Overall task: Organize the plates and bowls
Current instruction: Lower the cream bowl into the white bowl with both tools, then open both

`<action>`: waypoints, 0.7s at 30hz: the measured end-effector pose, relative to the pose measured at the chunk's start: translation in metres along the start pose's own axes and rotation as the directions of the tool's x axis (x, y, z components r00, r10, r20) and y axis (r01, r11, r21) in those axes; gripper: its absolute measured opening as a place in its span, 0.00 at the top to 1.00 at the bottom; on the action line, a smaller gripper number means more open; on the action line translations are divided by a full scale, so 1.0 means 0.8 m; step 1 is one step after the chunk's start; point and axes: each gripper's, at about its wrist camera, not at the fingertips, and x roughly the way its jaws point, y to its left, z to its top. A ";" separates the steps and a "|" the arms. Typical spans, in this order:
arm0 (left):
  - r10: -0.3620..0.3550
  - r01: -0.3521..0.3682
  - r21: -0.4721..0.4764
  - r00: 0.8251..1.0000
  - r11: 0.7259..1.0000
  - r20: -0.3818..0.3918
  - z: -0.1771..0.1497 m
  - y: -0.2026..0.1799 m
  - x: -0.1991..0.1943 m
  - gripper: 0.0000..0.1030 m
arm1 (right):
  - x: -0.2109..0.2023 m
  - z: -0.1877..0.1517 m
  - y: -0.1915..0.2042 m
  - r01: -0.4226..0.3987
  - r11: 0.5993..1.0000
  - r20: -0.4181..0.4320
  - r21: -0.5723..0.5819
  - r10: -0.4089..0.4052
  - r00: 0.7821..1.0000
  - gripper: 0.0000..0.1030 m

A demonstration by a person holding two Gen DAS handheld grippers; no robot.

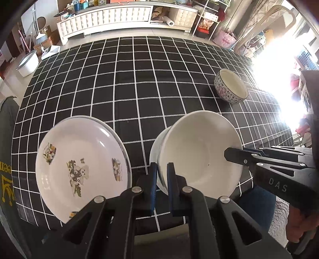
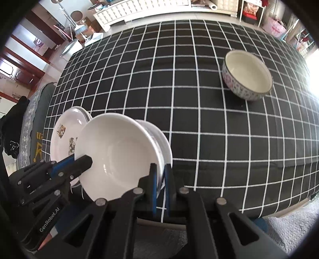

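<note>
Evidently both the left gripper (image 1: 161, 175) and right gripper (image 2: 160, 175) pinch the white bowl (image 1: 199, 151), seemingly nested on another. Keep both grips level and lower together, clear of the plate (image 1: 79, 165).

White bowl (image 1: 199, 151) — floral plate (image 1: 79, 169) — black, white-gridded tablecloth (image 1: 139, 89).

We look across a bench (image 1: 139, 83) draped in a black cloth with a white grid. Beyond its far edge, at twelve o'clock, a long white tufted cabinet (image 1: 107, 20) stands on a pale floor (image 1: 12, 79), its top crowded with clutter. At ten o'clock we see a white tub (image 1: 28, 63) on the floor and, behind it, dark red-brown woodwork (image 2: 30, 59). At one o'clock stands open white shelving (image 1: 209, 18), with a pink bag (image 1: 225, 39) near it. Strong daylight (image 1: 279, 69) glares in at three o'clock.
</note>
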 end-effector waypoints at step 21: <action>0.013 -0.013 0.001 0.999 1.000 -0.048 0.001 -0.001 0.026 0.92 | 0.029 0.002 -0.007 -0.010 1.000 -0.058 0.014 0.010 0.998 0.90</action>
